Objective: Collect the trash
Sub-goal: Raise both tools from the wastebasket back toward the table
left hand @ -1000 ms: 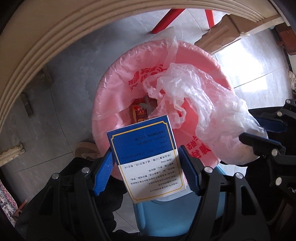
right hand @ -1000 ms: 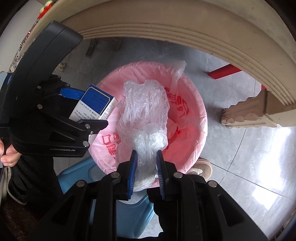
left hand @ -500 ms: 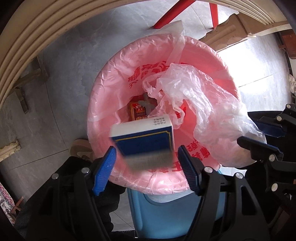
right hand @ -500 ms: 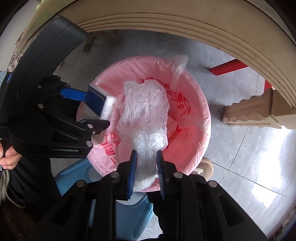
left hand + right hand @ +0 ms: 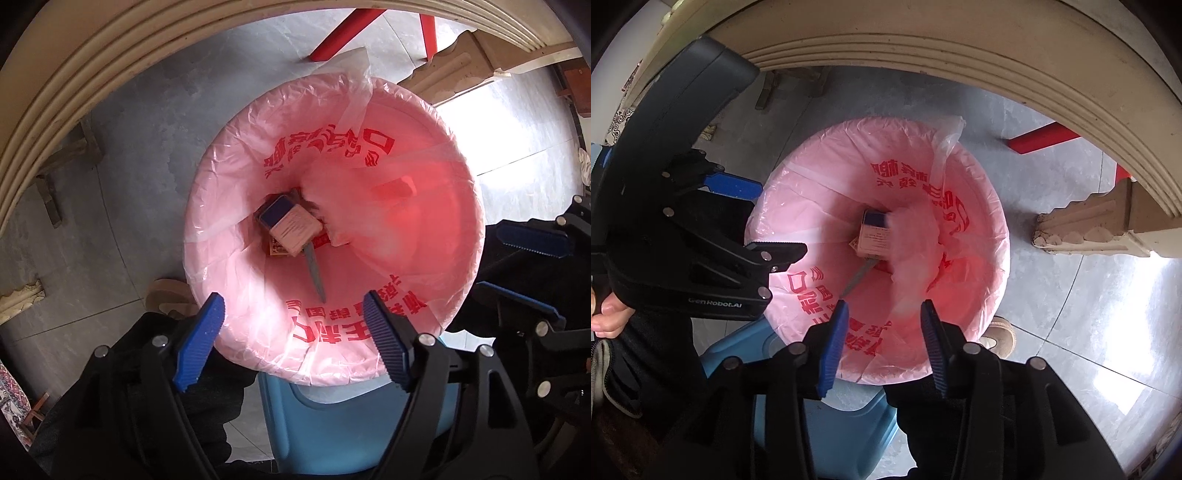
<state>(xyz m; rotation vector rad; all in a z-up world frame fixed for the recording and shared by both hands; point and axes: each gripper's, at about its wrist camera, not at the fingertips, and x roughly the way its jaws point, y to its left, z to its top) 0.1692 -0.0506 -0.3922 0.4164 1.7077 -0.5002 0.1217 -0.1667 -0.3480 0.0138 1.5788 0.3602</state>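
A bin with a pink liner (image 5: 229, 177) printed in red stands below both grippers. A blue and white box (image 5: 290, 223) lies at its bottom on a small red packet, next to a grey stick (image 5: 314, 271). A clear plastic bag (image 5: 332, 195), blurred, is dropping inside the bin beside the box. My left gripper (image 5: 293, 314) hangs over the near rim, its jaws opening with nothing between them. In the right wrist view my right gripper (image 5: 882, 314) is over the bin (image 5: 798, 206), jaws opening and clear of the bag (image 5: 916, 254). The box (image 5: 875, 236) shows there too.
A cream curved table edge (image 5: 92, 74) arches above the bin. Its carved foot (image 5: 1089, 229) and red stool legs (image 5: 343, 33) stand on the grey tile floor. A blue plastic stool (image 5: 332, 424) sits under the grippers, and a shoe (image 5: 997, 336) is by the bin.
The box has left my left gripper and dropped to the bin's bottom. My right gripper has opened and let the plastic bag go, which is falling in.
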